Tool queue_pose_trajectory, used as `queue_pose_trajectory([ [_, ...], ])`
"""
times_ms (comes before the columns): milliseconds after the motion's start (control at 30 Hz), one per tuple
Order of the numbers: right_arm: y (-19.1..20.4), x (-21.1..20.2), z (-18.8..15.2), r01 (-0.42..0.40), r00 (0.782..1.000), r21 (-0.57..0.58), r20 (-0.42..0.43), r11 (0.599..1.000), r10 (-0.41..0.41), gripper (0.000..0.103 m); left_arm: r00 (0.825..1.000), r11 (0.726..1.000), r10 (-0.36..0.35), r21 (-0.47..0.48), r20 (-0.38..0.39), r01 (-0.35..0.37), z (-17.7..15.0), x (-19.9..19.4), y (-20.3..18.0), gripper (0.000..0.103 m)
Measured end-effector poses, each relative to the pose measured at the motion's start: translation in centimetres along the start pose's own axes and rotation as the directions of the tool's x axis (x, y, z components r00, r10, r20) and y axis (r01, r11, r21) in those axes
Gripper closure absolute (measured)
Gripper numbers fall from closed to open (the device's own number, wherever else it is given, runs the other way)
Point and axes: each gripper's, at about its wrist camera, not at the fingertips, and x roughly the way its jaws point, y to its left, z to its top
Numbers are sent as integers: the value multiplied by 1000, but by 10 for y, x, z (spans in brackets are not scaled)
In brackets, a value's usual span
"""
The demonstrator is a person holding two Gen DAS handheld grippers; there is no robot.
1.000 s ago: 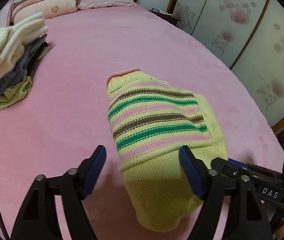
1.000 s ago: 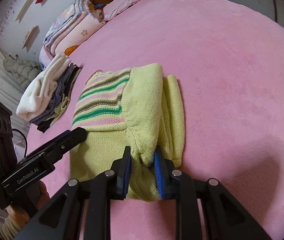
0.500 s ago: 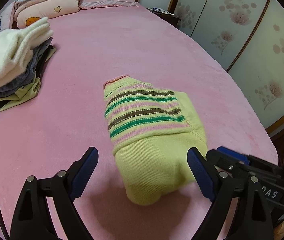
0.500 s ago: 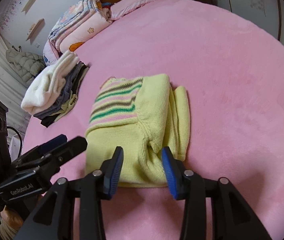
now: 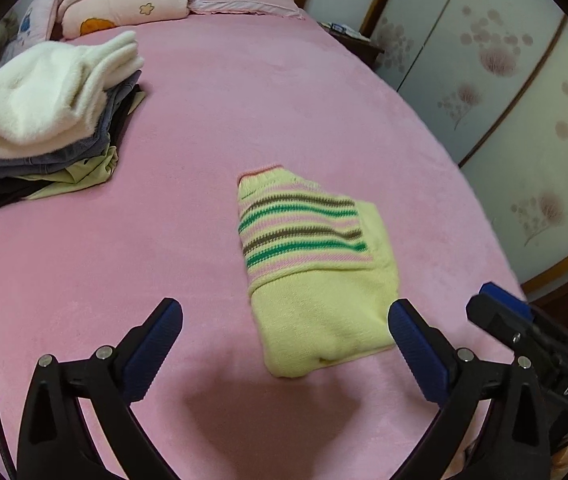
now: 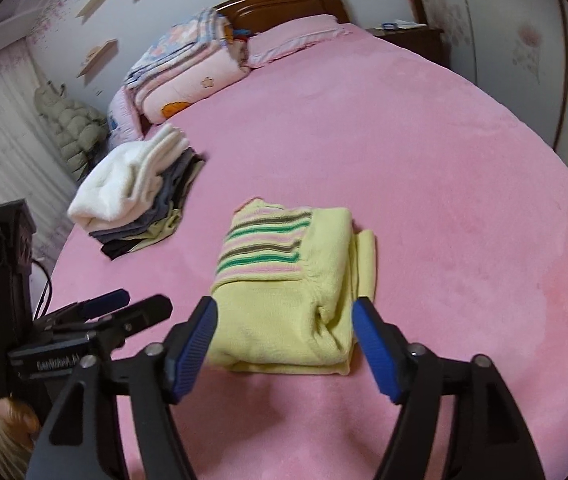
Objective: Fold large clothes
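- Our right hand-held gripper (image 6: 284, 344) is released, jaws spread wide and gripping nothing, hovering just near of the folded sweater (image 6: 292, 288)
- Our left hand-held gripper (image 5: 284, 344) is likewise released and empty, its jaws apart above the pink bed (image 5: 243, 120), with the sweater (image 5: 316, 272) between and beyond its fingertips
- The sweater lies on the bed as a compact yellow bundle, striped panel on top toward the far side, plain yellow part toward us; in the right wrist view a narrow folded layer sticks out along its right edge
- We judge the fold itself done, so the step in hand is to tidy the bundle or carry it to the pile of folded clothes (image 5: 51, 120), which sits well apart to the far left
- To do that well we should close on the thick near edge through all layers, one gripper toward each corner, so nothing peels open
- We should lift level and together, since loose knit sags and the protruding right layer may slide out
- Setting it squarely on the white top garment (image 6: 123, 184) should keep the stack from leaning
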Motion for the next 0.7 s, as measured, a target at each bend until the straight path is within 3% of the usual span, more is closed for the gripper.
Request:
queue_pose_trajectory([
  [67, 3, -6, 4, 5, 1000, -29, 8, 1000, -5, 30, 1000, 1000, 1, -2, 24, -1, 4, -7, 1, 1],
  [167, 6, -11, 12, 28, 1000, -80, -10, 996, -28, 15, 997, 1000, -8, 19, 77, 6, 12, -18, 1, 1],
  [267, 4, -10, 21, 25, 1000, -95, -16, 995, -27, 13, 997, 999, -8, 37, 74, 5, 21, -18, 2, 1],
  [500, -20, 30, 39, -84, 988, -13, -130, 996, 82, 7, 995, 1000, 9, 9, -99, -8, 35, 34, 13, 1],
  [633, -42, 72, 41, -120, 968, 80, -214, 990, 134, 7, 978, 997, -70, -47, -198, 62, 33, 77, 24, 1],
  [700, -54, 92, 38, -144, 951, 136, -253, 980, 175, 7, 972, 996, -74, -68, -223, 61, 29, 94, 28, 1],
])
